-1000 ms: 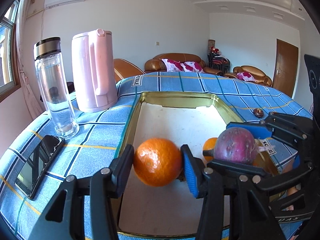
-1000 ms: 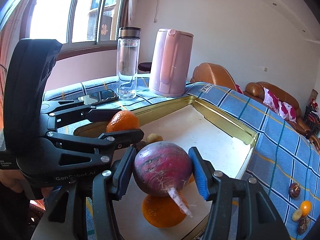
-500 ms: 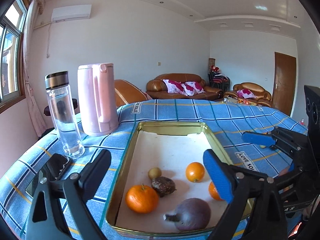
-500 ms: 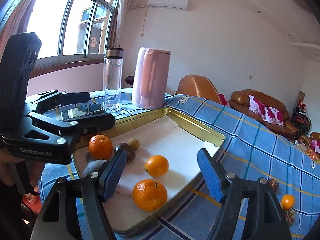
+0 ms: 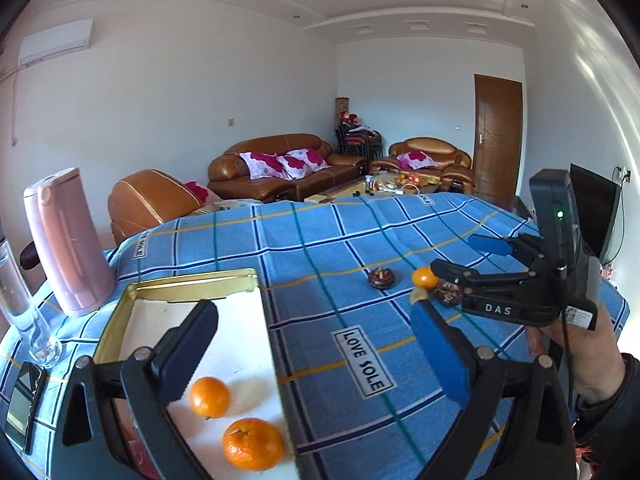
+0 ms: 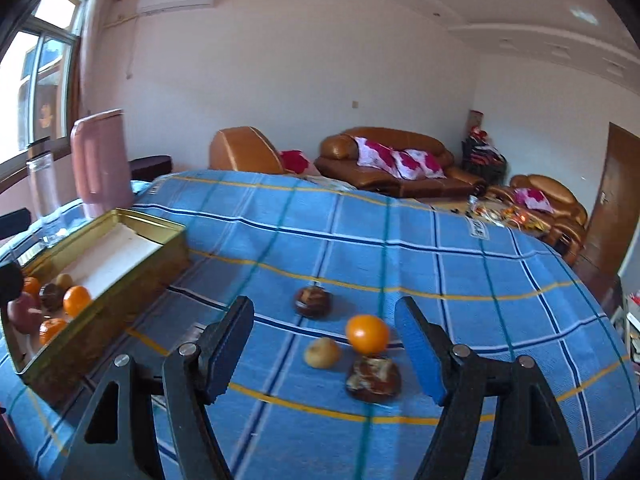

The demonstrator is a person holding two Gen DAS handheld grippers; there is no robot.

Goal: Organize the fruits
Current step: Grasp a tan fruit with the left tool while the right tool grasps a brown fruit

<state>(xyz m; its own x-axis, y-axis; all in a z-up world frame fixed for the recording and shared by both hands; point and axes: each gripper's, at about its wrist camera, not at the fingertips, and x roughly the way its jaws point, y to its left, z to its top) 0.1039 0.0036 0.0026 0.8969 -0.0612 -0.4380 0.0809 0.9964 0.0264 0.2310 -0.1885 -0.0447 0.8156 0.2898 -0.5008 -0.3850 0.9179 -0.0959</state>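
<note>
A gold tin tray [image 5: 192, 280] sits at the left of the blue checked cloth. In the left wrist view it shows two oranges [image 5: 209, 397]. In the right wrist view the tray [image 6: 112, 304] holds several fruits, among them a purple one [image 6: 24, 312]. Loose on the cloth lie a small orange [image 6: 367, 334], a yellowish fruit [image 6: 322, 353] and two dark fruits [image 6: 373, 374]. My left gripper [image 5: 320, 344] hangs over the tray's right edge, its jaws opening with nothing between them. My right gripper [image 6: 324, 344] is open and empty, just short of the loose fruits.
A pink kettle [image 5: 66, 244], a glass bottle [image 5: 16, 292] and a phone [image 5: 22, 396] stand left of the tray. A person's hand [image 5: 588, 360] holds the right gripper [image 5: 460, 258] at the right. Brown sofas stand beyond the table's far edge.
The left gripper let go of its orange and the right its purple fruit; both fruits now lie in the tray. Both grippers opened and swung right, toward the loose fruits.
</note>
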